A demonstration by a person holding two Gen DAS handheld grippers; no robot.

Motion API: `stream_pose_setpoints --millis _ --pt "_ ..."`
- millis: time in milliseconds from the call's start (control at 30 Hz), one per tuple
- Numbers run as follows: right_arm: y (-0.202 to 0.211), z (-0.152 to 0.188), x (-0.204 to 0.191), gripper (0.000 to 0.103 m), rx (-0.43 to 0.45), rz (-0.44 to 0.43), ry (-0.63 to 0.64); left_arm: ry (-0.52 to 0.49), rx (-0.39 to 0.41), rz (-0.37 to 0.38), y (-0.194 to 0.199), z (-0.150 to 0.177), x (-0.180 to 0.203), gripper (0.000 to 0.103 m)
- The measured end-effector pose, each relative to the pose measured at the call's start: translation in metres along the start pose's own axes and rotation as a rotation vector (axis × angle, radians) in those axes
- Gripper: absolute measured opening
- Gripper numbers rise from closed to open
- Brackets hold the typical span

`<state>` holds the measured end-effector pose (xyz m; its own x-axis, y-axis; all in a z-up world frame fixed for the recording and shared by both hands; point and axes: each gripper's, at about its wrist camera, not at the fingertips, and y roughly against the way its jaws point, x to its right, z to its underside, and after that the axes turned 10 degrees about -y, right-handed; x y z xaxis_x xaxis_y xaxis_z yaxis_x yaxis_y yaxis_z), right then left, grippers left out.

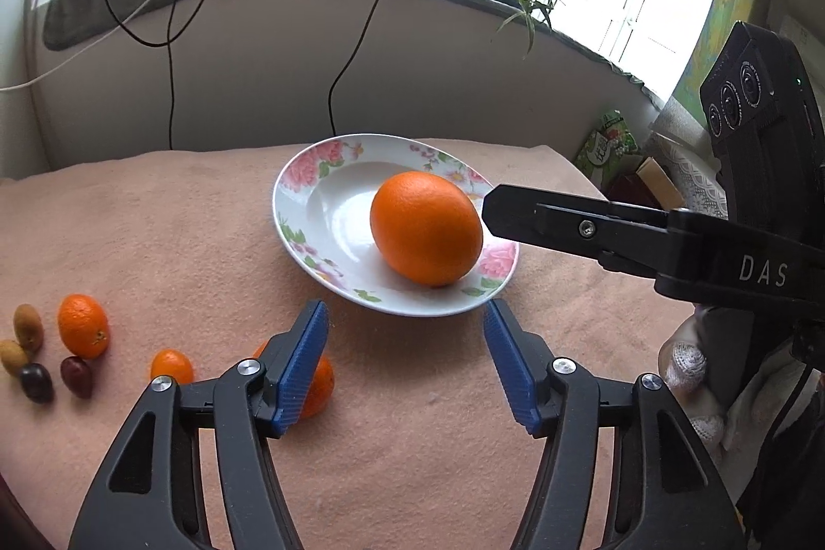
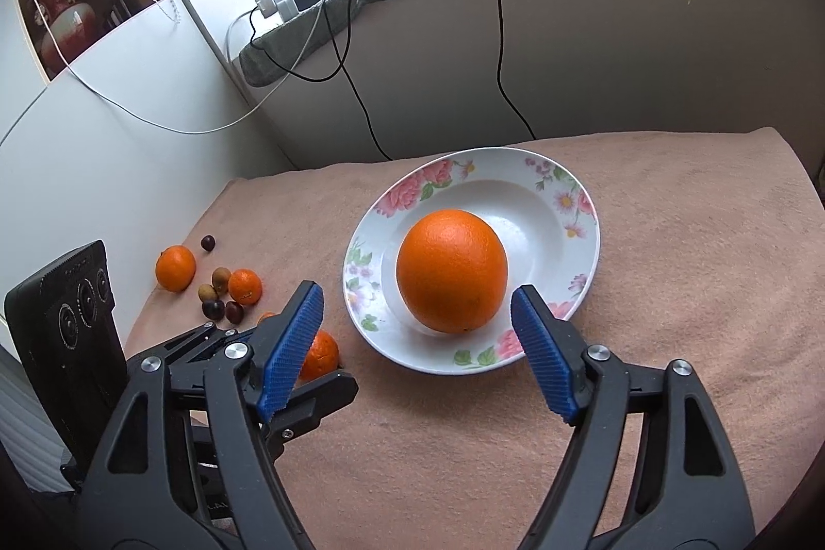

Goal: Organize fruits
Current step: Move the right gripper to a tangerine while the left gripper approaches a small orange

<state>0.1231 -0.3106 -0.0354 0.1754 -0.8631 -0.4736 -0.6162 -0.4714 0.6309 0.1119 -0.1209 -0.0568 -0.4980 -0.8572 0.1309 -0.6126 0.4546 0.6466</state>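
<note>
A: The big orange (image 2: pixel 452 270) is sitting in the smooth flowered plate (image 2: pixel 567 189), mid-frame, on the fuzzy pink cloth (image 2: pixel 670 292). Bare cloth is lying at lower right.

B: The right gripper (image 2: pixel 416 344) is standing wide, holding nothing. The left gripper (image 1: pixel 407 359) is gaping too. Small fruits (image 1: pixel 51 354) are waiting at left; one is maybe touching a finger.

One plate (image 2: pixel 580 251), one large orange (image 2: pixel 451 270), four mandarins (image 2: pixel 176 267).

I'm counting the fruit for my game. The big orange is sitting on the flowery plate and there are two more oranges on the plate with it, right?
Not quite. The big orange sits alone on the flowery plate; the small oranges lie on the cloth, as the right wrist view shows.
</note>
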Motion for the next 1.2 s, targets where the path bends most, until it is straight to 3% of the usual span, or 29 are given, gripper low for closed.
stream_pose_setpoints --millis 600,1067,1200 --pt "0.013 0.028 -0.034 0.079 0.029 0.029 0.127 0.049 0.016 -0.098 0.042 0.034 -0.035 0.063" --pt "-0.002 0.052 -0.052 0.079 -0.029 -0.014 0.150 0.202 0.022 -0.168 0.070 0.069 -0.089 0.062" --pt "-0.013 0.058 -0.057 0.079 -0.056 -0.016 0.161 0.198 0.009 -0.176 0.068 0.072 -0.095 0.053"
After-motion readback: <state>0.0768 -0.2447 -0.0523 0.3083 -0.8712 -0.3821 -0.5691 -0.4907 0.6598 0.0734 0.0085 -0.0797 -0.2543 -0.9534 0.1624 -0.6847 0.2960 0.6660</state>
